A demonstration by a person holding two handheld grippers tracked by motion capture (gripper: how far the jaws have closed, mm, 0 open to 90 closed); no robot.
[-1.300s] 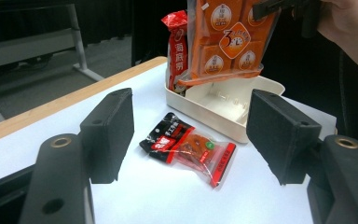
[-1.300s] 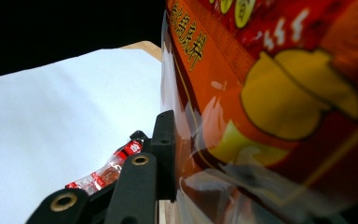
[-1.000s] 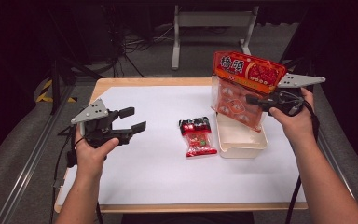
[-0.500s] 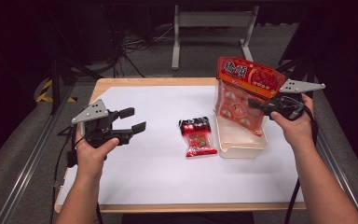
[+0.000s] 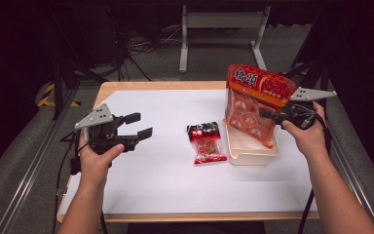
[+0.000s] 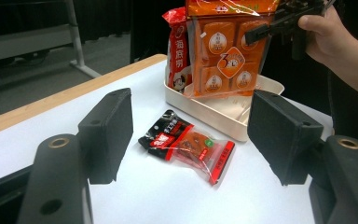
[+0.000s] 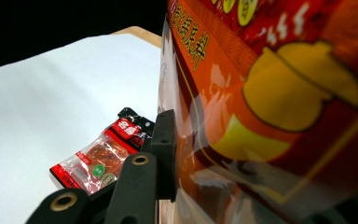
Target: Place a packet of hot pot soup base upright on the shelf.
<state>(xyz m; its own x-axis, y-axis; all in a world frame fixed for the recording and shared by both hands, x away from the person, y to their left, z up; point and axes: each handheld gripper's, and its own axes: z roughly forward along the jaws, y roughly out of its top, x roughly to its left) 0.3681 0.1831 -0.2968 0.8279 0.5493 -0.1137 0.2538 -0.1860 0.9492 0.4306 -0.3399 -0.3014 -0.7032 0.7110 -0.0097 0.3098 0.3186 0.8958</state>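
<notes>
The right gripper (image 5: 268, 113) is clenched on the large orange bag (image 5: 253, 105), its jaws pinching the bag's right edge just below the printed header. The bag hangs upright with its lower end inside the cream tray (image 5: 251, 153), beside a red packet (image 6: 178, 51) that stands in the tray's far end. To the left of the tray, close by on the white desk (image 5: 165, 180), lies the small red snack pack (image 5: 205, 142), flat and untouched. Farther left of the tray, the left gripper (image 5: 139, 125) is released, its jaws wide apart with nothing between them, held above the desk and aimed toward the snack pack.

The bag looks light and floppy: thin glossy film around several small inner packs, so it will probably sag and swing from a single pinch, and the film may slip. The stiffer sealed header seems the safest place to hold. The snack pack is likewise light and soft.

Compared with a second ago, the bag sits lower, deeper in the tray, while the left gripper has kept its place.
</notes>
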